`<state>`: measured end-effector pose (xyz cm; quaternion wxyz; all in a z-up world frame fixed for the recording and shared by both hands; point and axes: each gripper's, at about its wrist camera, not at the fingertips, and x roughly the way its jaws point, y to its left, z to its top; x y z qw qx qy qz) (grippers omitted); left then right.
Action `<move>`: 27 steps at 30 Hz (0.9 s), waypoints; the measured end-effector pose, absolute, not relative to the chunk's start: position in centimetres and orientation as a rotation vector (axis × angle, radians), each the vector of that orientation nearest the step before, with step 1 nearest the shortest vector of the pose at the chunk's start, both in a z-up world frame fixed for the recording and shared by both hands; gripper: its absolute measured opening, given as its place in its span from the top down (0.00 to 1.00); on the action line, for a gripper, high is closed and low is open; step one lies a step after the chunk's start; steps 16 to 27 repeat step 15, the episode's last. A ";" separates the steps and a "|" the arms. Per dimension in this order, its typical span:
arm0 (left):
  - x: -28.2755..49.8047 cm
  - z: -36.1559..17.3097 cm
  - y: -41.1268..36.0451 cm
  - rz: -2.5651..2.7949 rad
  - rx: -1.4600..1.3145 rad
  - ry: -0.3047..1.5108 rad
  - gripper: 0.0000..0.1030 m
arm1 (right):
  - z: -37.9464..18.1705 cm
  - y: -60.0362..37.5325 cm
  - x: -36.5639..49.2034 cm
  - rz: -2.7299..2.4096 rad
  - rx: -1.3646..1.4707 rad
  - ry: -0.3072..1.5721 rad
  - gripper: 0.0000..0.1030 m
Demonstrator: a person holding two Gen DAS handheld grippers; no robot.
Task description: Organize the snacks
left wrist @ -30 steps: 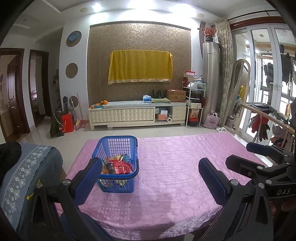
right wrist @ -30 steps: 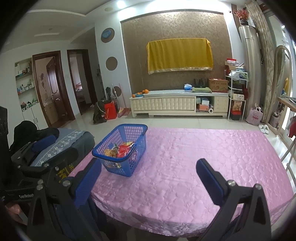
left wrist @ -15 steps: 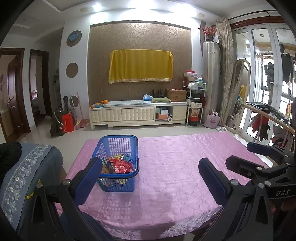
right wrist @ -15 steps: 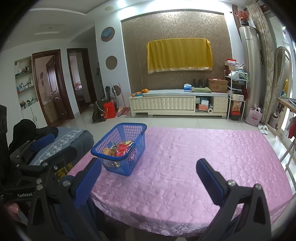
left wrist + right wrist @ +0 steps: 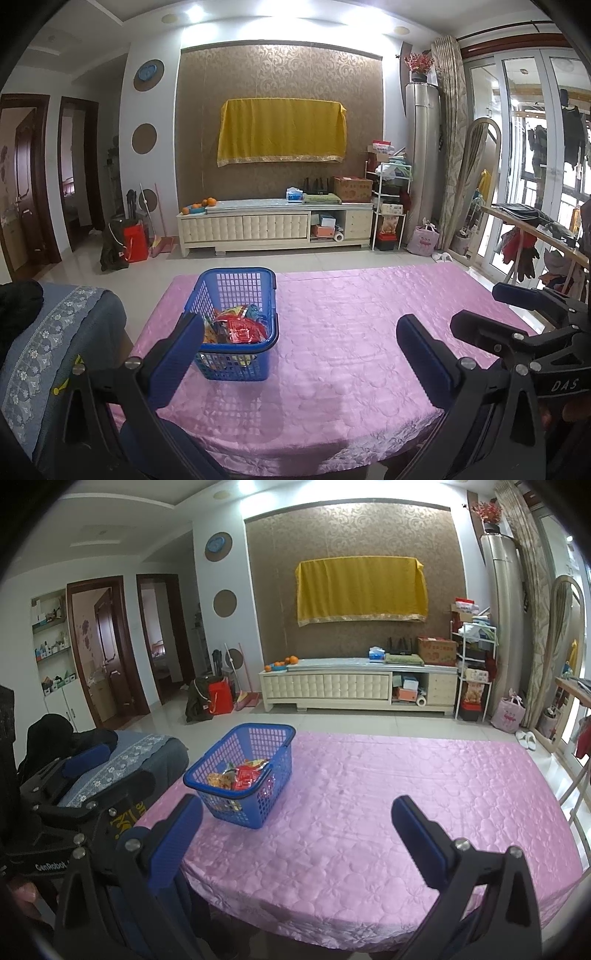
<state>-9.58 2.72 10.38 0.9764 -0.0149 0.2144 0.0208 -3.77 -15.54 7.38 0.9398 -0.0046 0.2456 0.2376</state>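
The blue basket [image 5: 236, 325] stands on the pink tabletop [image 5: 351, 354] at about ten o'clock from the left tool [image 5: 301, 350], snack packets [image 5: 240, 326] piled inside it. Both tools are spread wide and hold nothing. From the right tool [image 5: 297, 834] the basket [image 5: 243, 775] sits near eleven o'clock, apart from its blue fingers [image 5: 417, 840].

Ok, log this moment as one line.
left gripper: open, empty | right gripper: open, empty | snacks: in blue basket | tablecloth
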 end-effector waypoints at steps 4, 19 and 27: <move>-9.5 10.4 2.8 0.042 -0.031 0.436 0.00 | 7.3 -15.6 -3.8 0.484 -0.007 0.503 0.00; -9.8 10.4 2.7 0.050 -0.028 0.435 0.00 | 7.3 -15.4 -4.0 0.487 -0.006 0.509 0.00; -9.8 10.4 2.7 0.050 -0.028 0.435 0.00 | 7.3 -15.4 -4.0 0.487 -0.006 0.509 0.00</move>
